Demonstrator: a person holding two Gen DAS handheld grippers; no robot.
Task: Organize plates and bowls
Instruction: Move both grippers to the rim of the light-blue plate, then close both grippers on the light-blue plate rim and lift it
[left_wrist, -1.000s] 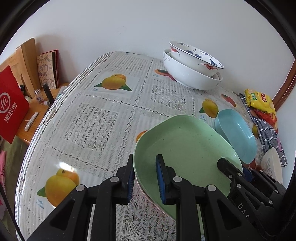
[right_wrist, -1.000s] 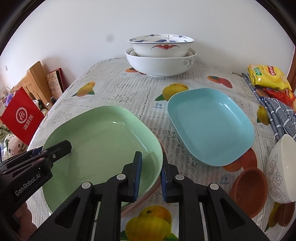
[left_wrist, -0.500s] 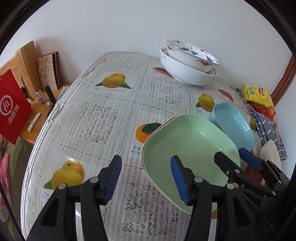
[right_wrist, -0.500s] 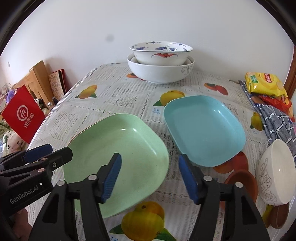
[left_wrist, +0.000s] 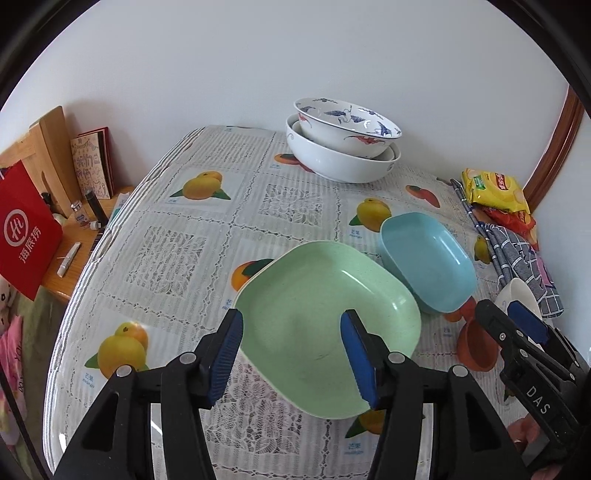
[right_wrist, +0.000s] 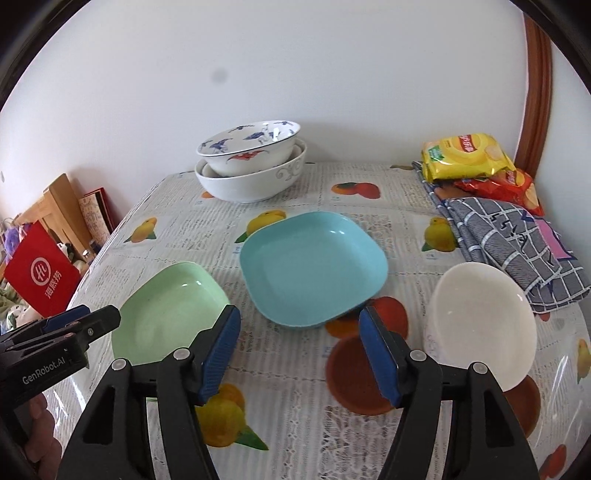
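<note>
On the table, both the left gripper (left_wrist: 291, 354) and right gripper (right_wrist: 301, 354) have spread wide, releasing the green plate (left_wrist: 328, 321).

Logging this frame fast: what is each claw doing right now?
Left claw: open, holding nothing, over the green plate.
Right claw: open, holding nothing.

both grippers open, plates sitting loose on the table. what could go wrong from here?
1. The white bowl stands tilted beside the right gripper; a careless sweep could tip it.
2. The blue plate and green plate lie close together, so grabbing one rim may shove the other.
3. The patterned bowl sits crooked in the large white bowl; stacking more on top could slide.
</note>
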